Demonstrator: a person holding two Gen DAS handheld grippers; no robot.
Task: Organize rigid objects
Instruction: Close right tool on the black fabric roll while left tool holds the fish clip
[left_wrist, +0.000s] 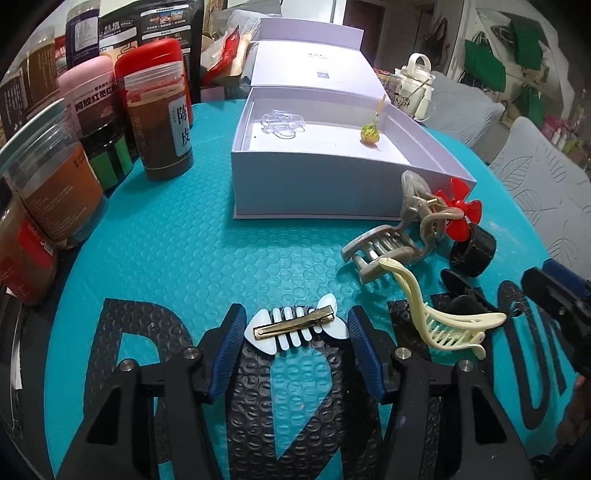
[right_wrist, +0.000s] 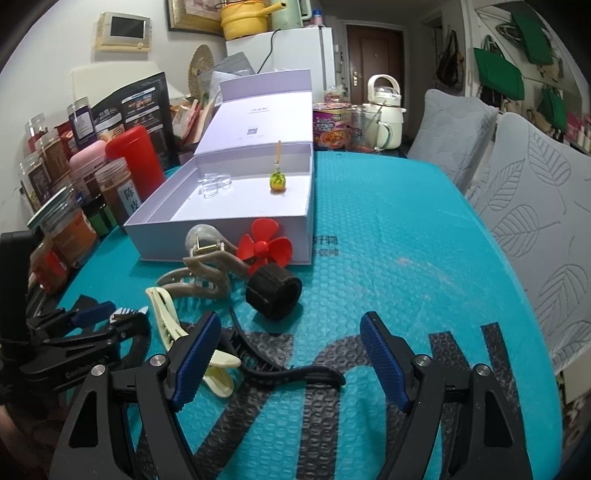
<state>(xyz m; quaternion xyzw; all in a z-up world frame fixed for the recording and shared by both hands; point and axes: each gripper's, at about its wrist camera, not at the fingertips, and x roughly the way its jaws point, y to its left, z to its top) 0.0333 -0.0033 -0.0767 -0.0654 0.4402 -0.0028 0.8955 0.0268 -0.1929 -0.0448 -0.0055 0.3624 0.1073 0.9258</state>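
I am bracketing the pale-blue fishbone-shaped hair clip with brass clasp with my left tool, unclenched, its long axis crossing the gap. My right tool is hanging released. Ahead, the open white cardboard box is holding a clear plastic clip and a green-yellow glass charm.

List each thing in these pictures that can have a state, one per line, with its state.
White box: open, lid back.
Fishbone hair clip: flat on mat, between left gripper jaws, pads not pressing.
Right gripper: open, empty.
Red-lidded jar: closed, upright.
Cream claw clip: on its side.
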